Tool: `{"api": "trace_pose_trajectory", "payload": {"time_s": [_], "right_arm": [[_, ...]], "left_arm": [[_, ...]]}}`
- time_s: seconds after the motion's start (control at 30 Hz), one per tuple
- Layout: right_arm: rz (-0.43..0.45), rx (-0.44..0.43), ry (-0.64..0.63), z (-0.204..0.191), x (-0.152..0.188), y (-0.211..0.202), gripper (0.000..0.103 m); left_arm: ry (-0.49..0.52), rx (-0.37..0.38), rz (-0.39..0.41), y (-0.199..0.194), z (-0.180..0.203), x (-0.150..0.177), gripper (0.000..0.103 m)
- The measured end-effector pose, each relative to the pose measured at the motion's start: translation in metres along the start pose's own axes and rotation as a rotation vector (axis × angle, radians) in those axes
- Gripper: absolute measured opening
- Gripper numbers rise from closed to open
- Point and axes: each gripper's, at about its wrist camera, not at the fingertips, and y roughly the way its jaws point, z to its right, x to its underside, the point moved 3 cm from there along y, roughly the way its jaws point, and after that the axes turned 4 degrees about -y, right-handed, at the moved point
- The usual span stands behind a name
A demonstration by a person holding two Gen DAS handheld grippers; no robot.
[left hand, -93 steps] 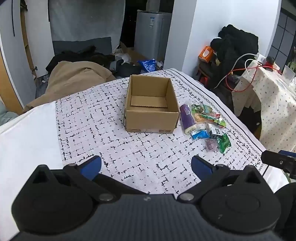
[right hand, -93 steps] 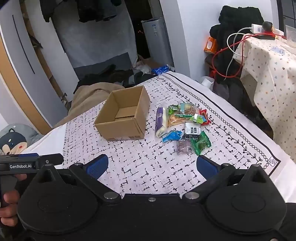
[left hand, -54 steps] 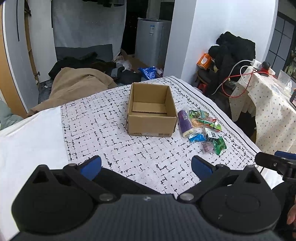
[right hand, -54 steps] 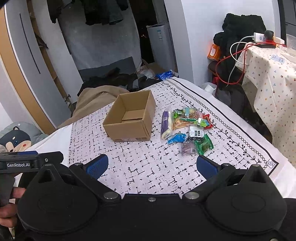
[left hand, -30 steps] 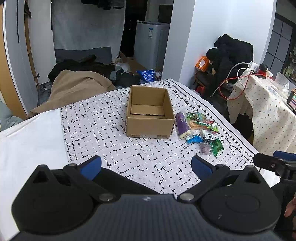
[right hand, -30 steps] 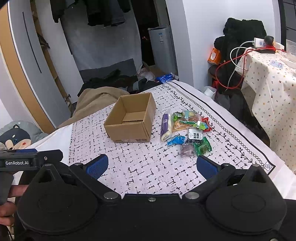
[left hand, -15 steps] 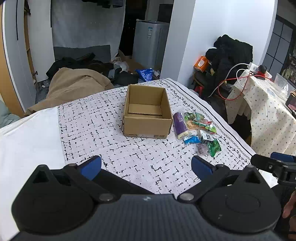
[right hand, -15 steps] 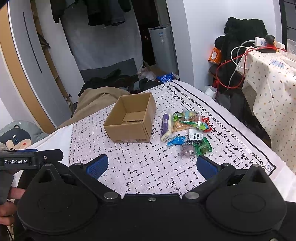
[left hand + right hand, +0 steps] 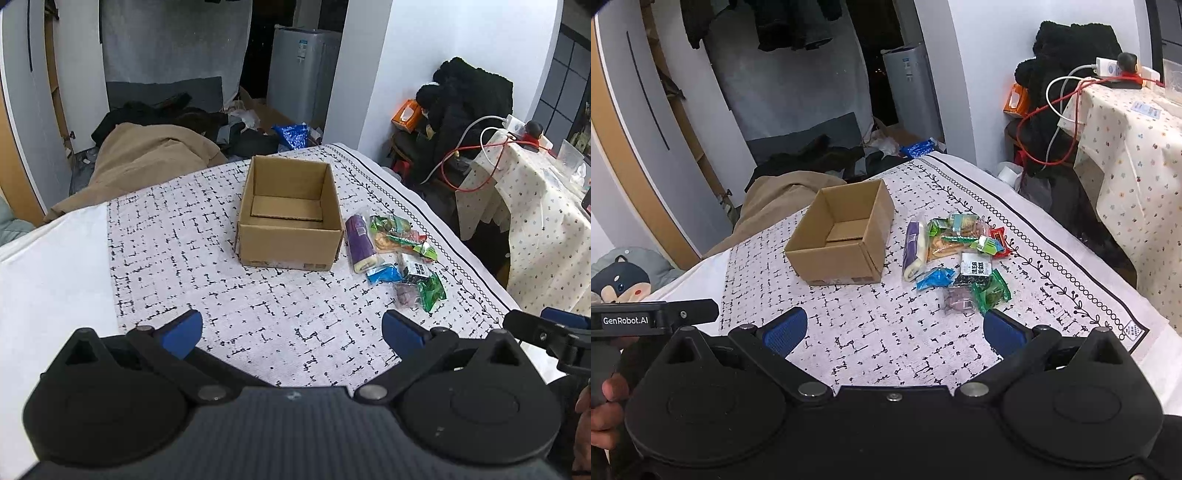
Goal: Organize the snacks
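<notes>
Right wrist — snack packets (image 9: 960, 254) colourful, heaped.

Both tools look the same: chunky black plastic body, ribbed top, two round discs, silver screws at the pivots. Left tool (image 9: 291, 330) and right tool (image 9: 894, 332) have blue fingertip pads (image 9: 786, 330). One carries a white "GenRobot.AI" label (image 9: 625, 320).

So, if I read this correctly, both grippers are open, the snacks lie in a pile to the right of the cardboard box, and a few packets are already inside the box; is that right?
Not quite: the cardboard box holds no packets; the left wrist view shows only a loose cardboard flap on its floor. The rest stands: the left gripper and right gripper are open, and the snacks lie piled to the right of the box.
</notes>
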Motion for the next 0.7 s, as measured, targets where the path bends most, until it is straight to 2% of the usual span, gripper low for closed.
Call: {"api": "trace_pose_trajectory", "payload": {"time_s": [0.3, 0.7], "right_arm": [[0.003, 0.001, 0.043, 0.026, -0.004, 0.017, 0.103], [-0.011, 0.005, 0.164, 0.07, -0.008, 0.05, 0.103]], "left_arm": [[0.006, -0.009, -0.018, 0.026, 0.02, -0.01, 0.103], [-0.054, -0.021, -0.026, 0.064, 0.036, -0.026, 0.103]]}}
